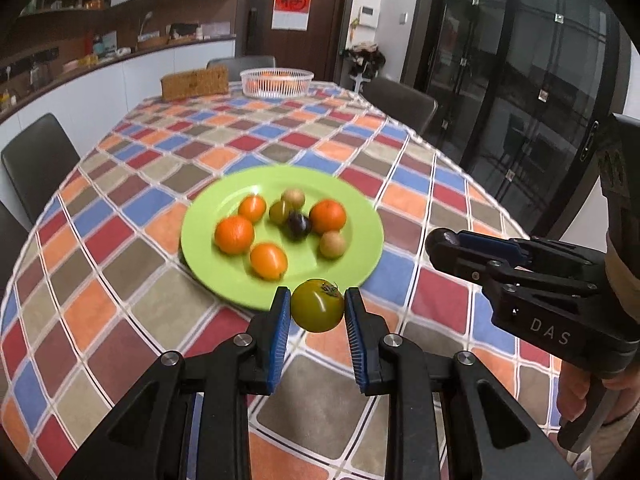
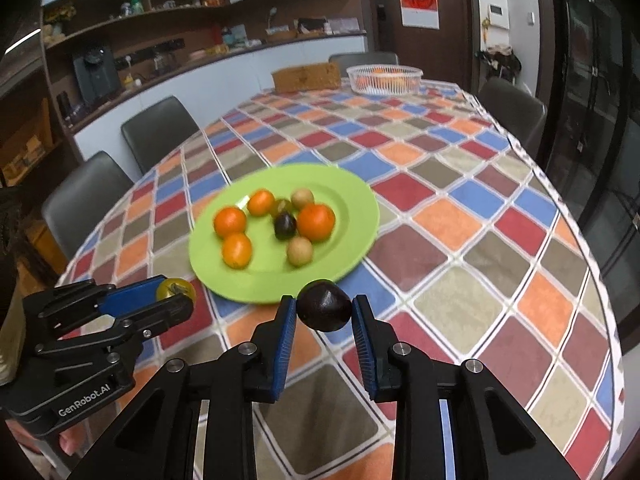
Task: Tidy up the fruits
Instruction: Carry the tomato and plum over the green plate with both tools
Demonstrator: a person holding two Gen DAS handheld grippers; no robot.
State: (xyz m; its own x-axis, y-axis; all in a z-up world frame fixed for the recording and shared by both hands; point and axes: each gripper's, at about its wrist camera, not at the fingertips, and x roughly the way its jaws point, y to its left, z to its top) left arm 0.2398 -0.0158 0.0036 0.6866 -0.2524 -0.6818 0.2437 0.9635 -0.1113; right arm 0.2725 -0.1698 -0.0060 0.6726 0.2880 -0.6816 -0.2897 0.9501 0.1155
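Observation:
My left gripper (image 1: 317,304) is shut on a green tomato (image 1: 317,306), held above the near rim of the green plate (image 1: 224,204). In the right wrist view, my right gripper (image 2: 324,310) is shut on a dark plum (image 2: 324,306), also near the plate's (image 2: 352,196) front edge. On the plate lie several oranges (image 1: 234,234), a dark plum (image 1: 298,225) and small tan and green fruits (image 1: 332,244). The right wrist view shows the left gripper (image 2: 176,294) at lower left with its tomato (image 2: 176,288). The right gripper's fingers (image 1: 444,244) appear at right in the left wrist view.
A checked cloth covers the table (image 2: 460,220). At the far end stand a white basket (image 1: 277,82) with orange fruit and a woven box (image 1: 195,82). Dark chairs (image 2: 158,130) line both sides. A counter with shelves is at left, glass doors at right.

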